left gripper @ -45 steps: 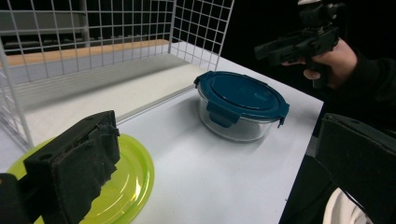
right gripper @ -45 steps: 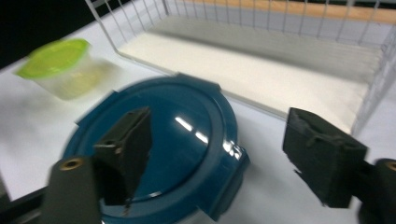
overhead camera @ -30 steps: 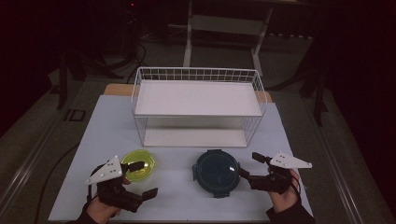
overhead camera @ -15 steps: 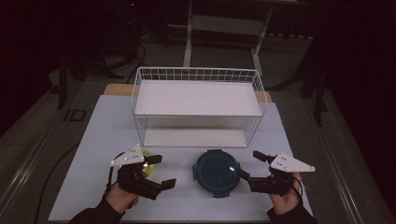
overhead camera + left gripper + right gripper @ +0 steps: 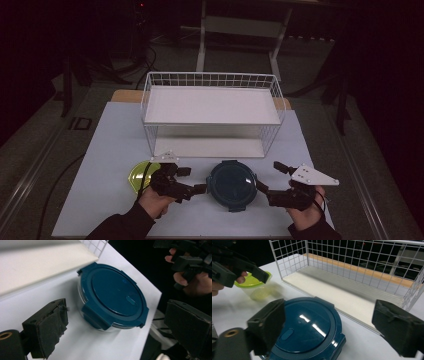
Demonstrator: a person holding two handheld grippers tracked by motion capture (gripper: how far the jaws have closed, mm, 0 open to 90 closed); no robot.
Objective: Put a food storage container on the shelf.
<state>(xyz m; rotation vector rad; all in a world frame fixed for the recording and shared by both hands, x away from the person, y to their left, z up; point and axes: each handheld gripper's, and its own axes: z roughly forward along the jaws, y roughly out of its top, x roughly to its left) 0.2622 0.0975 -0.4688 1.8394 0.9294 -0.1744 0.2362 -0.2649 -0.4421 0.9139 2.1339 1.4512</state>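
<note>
Containers on the white table (image 5: pixel 110 150) number two: a round blue-lidded container (image 5: pixel 232 184) at near centre, in front of the white wire rack (image 5: pixel 212 112), and a green-lidded container (image 5: pixel 136 175) to its left, partly covered by the left hand. Left gripper (image 5: pixel 195 181) lies at the blue container's left edge, jaws spread wide with nothing between them; its own view shows the container ahead, between the two pads and apart from both. Right gripper (image 5: pixel 267 177) sits at the container's right edge; its jaws have just been opening and stand released, with no pad pressing on the lid or wall. Judgement: both grippers are framing the blue container for a two-sided grasp. Risks: the lid's latch tabs project past the rim, so a pad landing on a tab could slip or pop the latch; uneven closing could push the container across the smooth table toward the rack; the left gripper's cable, trailing beside the green container, could drag it.
</note>
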